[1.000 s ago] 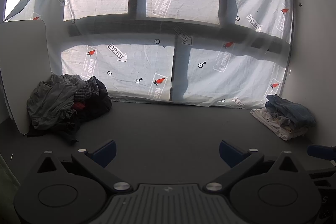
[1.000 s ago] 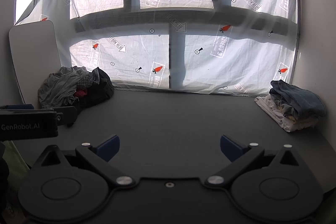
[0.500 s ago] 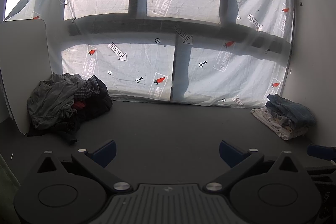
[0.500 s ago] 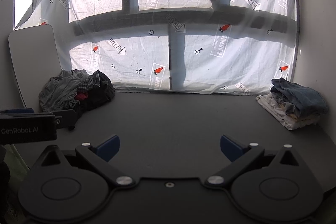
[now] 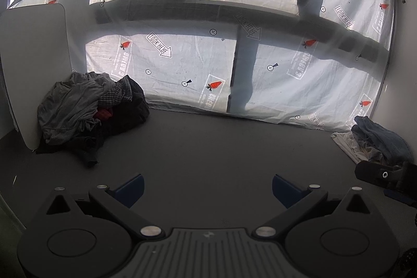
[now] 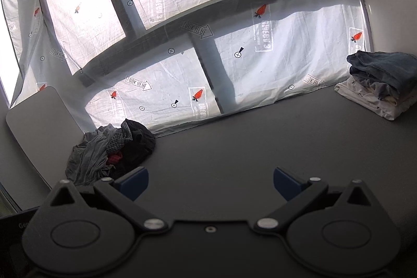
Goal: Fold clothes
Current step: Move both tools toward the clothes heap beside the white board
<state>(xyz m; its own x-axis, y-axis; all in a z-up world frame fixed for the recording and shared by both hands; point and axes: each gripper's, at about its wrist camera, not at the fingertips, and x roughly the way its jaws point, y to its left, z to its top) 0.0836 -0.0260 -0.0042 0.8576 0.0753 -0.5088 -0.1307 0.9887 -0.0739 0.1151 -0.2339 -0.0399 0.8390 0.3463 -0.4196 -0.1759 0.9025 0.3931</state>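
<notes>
Right tongs (image 6: 209, 183) have rolled & swung left since 0.5 s ago; both tongs wide, holding nothing. Crumpled clothes heap (image 6: 109, 151) far-left on counter (image 6: 247, 147), nearer left tongs (image 5: 207, 189); folded stack (image 6: 383, 82) far-right

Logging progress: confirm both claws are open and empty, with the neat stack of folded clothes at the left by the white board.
Wrong side. The stack of folded clothes sits far right; the crumpled dark pile lies by the white board, per the right wrist view. Both claws are open and empty.

Crumpled clothes heap (image 5: 88, 108), folded stack (image 6: 383, 85)
</notes>
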